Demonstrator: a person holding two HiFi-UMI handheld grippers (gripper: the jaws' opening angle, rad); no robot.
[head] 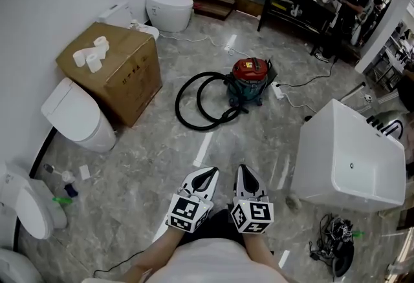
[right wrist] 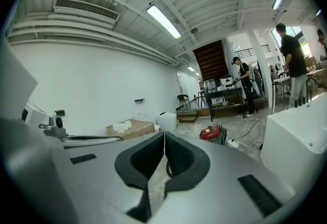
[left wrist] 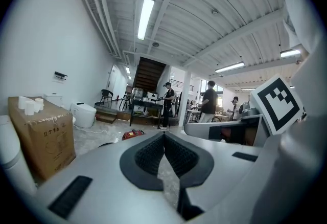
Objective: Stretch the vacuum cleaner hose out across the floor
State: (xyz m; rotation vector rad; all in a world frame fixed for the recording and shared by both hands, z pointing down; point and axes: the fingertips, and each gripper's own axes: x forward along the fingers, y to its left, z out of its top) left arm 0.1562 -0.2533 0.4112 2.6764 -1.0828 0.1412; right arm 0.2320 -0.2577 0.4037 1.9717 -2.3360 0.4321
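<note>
Approach is the step in hand, I judge: both my tongs are closed tight on nothing, the left gripper [head: 208,173] and right gripper [head: 246,173] held side by side, pointing over the floor [head: 129,165] toward the vacuum cleaner hose [head: 177,106] and well apart from it. The hose lies flat in loose overlapping loops in the middle of the floor, just left of the red-lidded vacuum cleaner [head: 250,80] and right of the cardboard box [head: 123,62]. Coiled so, it has no single long axis. The loops spread from the canister toward the box, and I cannot tell where its free end lies. Next I must get close, open a jaw and find that end.
</note>
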